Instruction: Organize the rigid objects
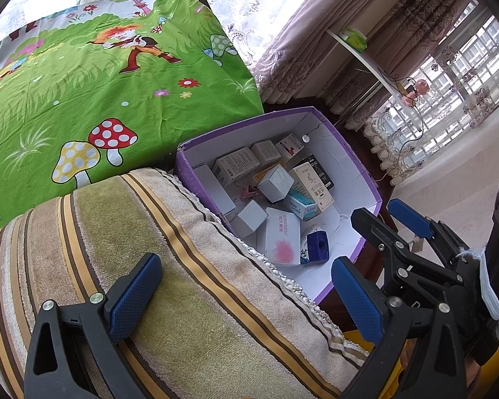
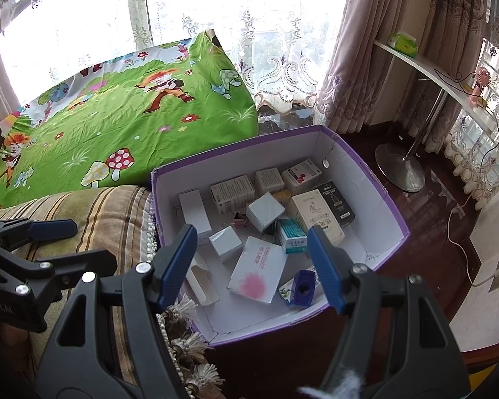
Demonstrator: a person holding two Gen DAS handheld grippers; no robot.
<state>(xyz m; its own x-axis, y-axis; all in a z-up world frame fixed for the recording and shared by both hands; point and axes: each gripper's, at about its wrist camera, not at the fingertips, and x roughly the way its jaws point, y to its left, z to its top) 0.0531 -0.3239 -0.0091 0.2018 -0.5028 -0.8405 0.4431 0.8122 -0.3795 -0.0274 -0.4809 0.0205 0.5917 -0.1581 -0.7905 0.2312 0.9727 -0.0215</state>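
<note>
our right gripper (image 2: 252,262) hangs spread wide and empty over the purple box (image 2: 387,196), above the white carton with a pink flower (image 2: 256,274) and the blue sharpener (image 2: 303,287). our left gripper (image 1: 246,294), also spread and empty, hovers over the striped towel (image 1: 183,299) beside the box.

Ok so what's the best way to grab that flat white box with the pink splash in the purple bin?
Come from above with the right gripper. The white box with the pink splash lies flat on the floor of the purple bin, so put the fingers across its two long edges, probably near the middle, where neighbouring boxes crowd it least.
</note>
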